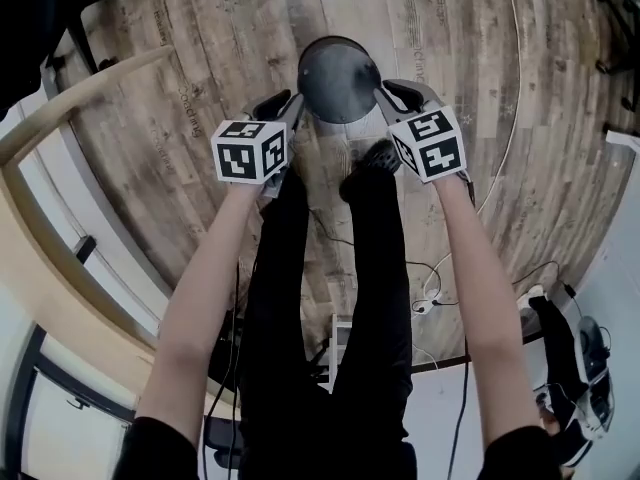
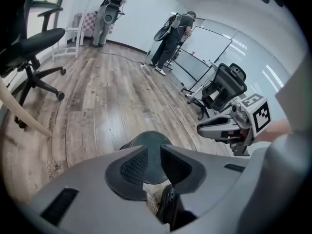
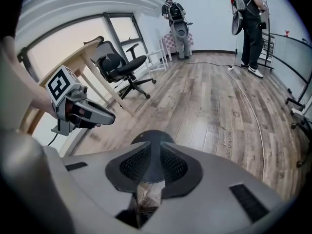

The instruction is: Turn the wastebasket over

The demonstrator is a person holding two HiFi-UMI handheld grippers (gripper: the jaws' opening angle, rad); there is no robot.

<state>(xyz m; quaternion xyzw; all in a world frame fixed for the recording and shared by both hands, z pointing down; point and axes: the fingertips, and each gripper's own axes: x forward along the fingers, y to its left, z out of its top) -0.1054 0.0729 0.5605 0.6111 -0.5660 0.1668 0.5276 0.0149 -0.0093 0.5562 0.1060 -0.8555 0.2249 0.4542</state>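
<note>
The dark round wastebasket (image 1: 338, 78) stands on the wood floor with its closed bottom facing up. It sits just ahead of the person's shoes, between my two grippers. My left gripper (image 1: 284, 104) hovers by its left side and my right gripper (image 1: 396, 92) by its right side. In the left gripper view the wastebasket (image 2: 148, 141) shows beyond the left gripper (image 2: 153, 149), whose jaws stand a little apart with nothing between the pads. In the right gripper view the right gripper (image 3: 156, 147) leaves a narrower gap, also with nothing in it, above the wastebasket (image 3: 152, 136).
A curved wooden table edge (image 1: 70, 93) runs along the left. Cables (image 1: 500, 158) trail over the floor on the right. Black office chairs (image 2: 34, 45) (image 2: 222, 89) (image 3: 119, 65) stand around. Two people (image 2: 170, 33) stand far back by the wall.
</note>
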